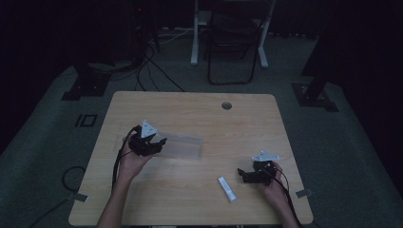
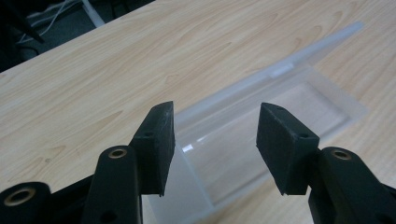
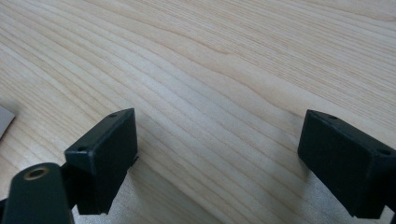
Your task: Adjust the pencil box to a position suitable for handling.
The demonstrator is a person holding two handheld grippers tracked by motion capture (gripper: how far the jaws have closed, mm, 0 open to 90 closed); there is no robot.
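In the left gripper view the near end of the clear, shallow plastic tray [image 2: 261, 140] is hidden behind the black jaws and cut off by the bottom edge. In the high view the left gripper [image 1: 159, 142] covers the tray's left end. In the right gripper view, the pale flat piece [image 3: 4, 122] is cut by the left edge. The small white oblong block [image 1: 227, 188] on the light wooden worktop [image 1: 237, 133] is too small to identify.

Ahead of my left gripper [image 1: 159, 141] the clear plastic box [image 1: 183, 144] blocked the way; bare table [image 1: 228, 128] lay beyond. A small white piece [image 1: 227, 188] sat near my right gripper [image 1: 241, 174].
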